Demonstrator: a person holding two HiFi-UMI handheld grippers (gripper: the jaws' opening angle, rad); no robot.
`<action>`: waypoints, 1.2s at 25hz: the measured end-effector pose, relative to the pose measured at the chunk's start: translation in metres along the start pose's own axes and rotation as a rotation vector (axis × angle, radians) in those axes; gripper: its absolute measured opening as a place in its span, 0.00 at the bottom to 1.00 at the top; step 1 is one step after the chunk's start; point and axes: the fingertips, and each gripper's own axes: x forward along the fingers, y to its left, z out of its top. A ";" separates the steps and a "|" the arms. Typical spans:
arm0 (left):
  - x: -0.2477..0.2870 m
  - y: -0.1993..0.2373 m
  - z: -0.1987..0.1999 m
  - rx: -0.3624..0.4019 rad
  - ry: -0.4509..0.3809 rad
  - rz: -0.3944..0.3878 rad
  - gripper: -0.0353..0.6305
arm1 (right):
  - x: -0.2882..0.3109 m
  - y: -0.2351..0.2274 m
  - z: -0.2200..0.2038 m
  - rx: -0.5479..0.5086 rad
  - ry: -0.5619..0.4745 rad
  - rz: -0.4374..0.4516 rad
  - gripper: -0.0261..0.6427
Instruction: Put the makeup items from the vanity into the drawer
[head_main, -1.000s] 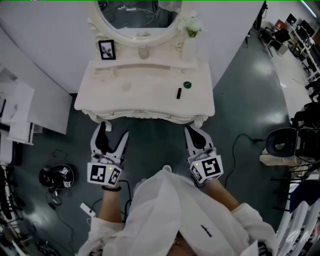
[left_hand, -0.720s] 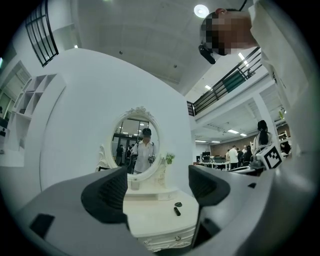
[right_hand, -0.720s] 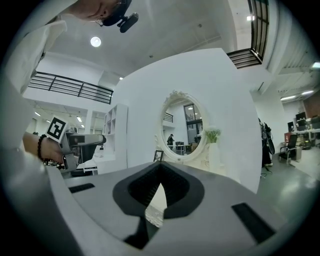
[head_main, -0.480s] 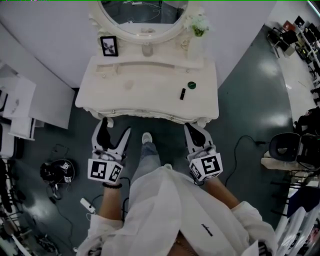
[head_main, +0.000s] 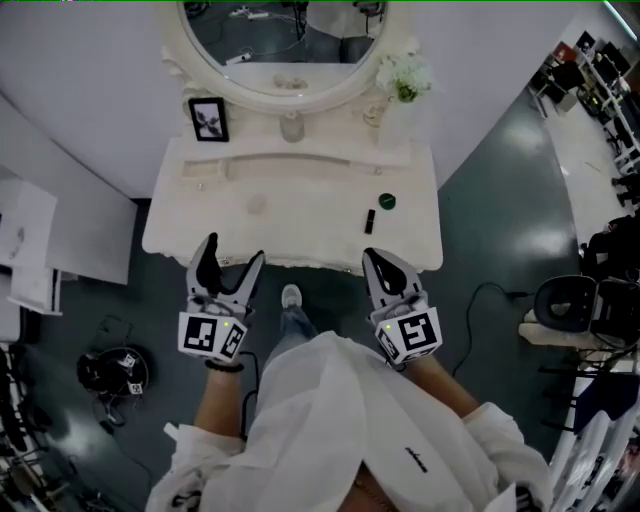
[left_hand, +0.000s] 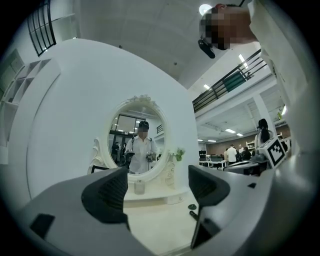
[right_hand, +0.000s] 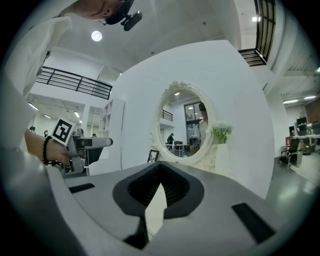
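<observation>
Looks like nothing's started yet: the left gripper (head_main: 231, 260) hangs just off the near edge of the vanity (head_main: 300, 215) with its jaws wide apart and empty, and the right gripper (head_main: 378, 262) does the same with its jaws pinched together on nothing. The makeup, a small black tube (head_main: 369, 221) and a round green pot (head_main: 387, 201), sits on the right part of the top, so both need moving. I can't spot the drawer from above, so no idea if it's open, and the tube's too small to name.

An open lab hall, not a home: a staged vanity worktop (head_main: 290, 215) against a bare partition (head_main: 90, 90), an office chair (head_main: 562, 288), a mezzanine railing (right_hand: 75, 82).
</observation>
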 end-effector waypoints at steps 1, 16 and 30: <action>0.012 0.010 -0.004 0.010 0.015 -0.004 0.60 | 0.016 -0.004 0.001 0.001 0.003 -0.004 0.07; 0.130 0.138 -0.076 0.000 0.219 -0.039 0.60 | 0.199 -0.013 -0.020 0.055 0.096 -0.042 0.07; 0.174 0.168 -0.149 -0.060 0.371 -0.085 0.60 | 0.275 -0.002 -0.077 0.083 0.229 -0.001 0.07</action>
